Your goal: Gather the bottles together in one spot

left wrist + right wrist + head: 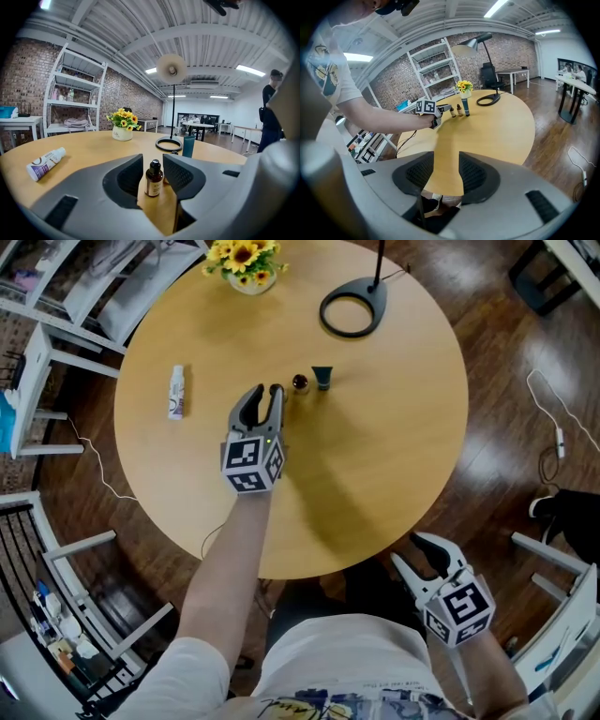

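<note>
A brown bottle (153,179) is stood upright on the counter (375,456), unpressed between the slightly parted jaws of the left hand-held gripper (265,395). Just beside it, a second brown bottle (299,382) and a teal bottle (322,378) are stood. A white bottle (176,392) is laid well apart. The right hand-held gripper (408,549) is held open and empty.

LIGHT: ceiling strip lights (248,70) shining bright and even | SHADOW: soft shadow falling across table (394,456) | EDGES: gripper views bulging, corners darkening | FOCUS: nearest foreground blurring slightly
</note>
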The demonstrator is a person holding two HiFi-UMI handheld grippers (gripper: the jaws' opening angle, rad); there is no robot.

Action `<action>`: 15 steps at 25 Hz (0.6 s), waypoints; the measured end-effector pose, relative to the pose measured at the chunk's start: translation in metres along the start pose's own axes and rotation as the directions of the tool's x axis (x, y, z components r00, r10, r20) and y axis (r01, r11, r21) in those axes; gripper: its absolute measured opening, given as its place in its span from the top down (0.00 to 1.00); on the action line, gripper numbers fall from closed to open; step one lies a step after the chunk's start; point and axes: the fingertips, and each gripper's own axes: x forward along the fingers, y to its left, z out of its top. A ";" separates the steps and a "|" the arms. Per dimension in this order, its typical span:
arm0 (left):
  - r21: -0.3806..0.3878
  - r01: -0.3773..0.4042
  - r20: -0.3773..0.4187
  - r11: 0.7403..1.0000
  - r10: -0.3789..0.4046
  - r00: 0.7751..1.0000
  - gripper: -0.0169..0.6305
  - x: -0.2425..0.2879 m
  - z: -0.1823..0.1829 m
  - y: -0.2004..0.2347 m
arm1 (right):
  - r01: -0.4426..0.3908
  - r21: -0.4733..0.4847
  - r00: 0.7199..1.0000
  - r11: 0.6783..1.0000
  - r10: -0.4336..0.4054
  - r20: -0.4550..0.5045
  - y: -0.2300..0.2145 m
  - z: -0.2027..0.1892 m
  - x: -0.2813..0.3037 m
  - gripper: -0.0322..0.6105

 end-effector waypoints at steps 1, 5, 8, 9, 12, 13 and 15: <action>0.005 0.001 -0.002 1.000 -0.001 1.000 0.77 -0.004 0.002 0.000 | -0.001 -0.002 1.000 1.000 0.001 0.005 0.001 0.002 0.000 0.64; 0.016 0.011 -0.015 1.000 -0.011 1.000 0.75 -0.029 0.006 -0.002 | -0.008 -0.013 0.999 1.000 0.008 0.033 0.009 0.009 0.000 0.64; 0.029 0.027 -0.023 0.999 -0.026 0.999 0.74 -0.054 0.014 -0.007 | -0.015 -0.023 0.998 1.000 0.017 0.052 0.018 0.013 0.000 0.64; 0.029 0.032 -0.025 0.999 -0.032 0.999 0.75 -0.066 0.017 -0.010 | -0.019 -0.028 0.998 0.999 0.021 0.060 0.022 0.015 0.000 0.64; 0.030 0.053 -0.022 0.998 -0.053 0.998 0.74 -0.102 0.032 -0.020 | -0.024 -0.050 0.995 0.998 0.028 0.091 0.031 0.024 -0.002 0.64; 0.029 0.062 -0.019 0.998 -0.061 0.998 0.74 -0.115 0.037 -0.024 | -0.023 -0.058 0.994 0.998 0.029 0.102 0.033 0.028 -0.003 0.64; 0.014 0.082 -0.013 0.997 -0.082 0.997 0.73 -0.144 0.048 -0.034 | -0.020 -0.074 0.992 0.997 0.029 0.121 0.040 0.035 -0.005 0.64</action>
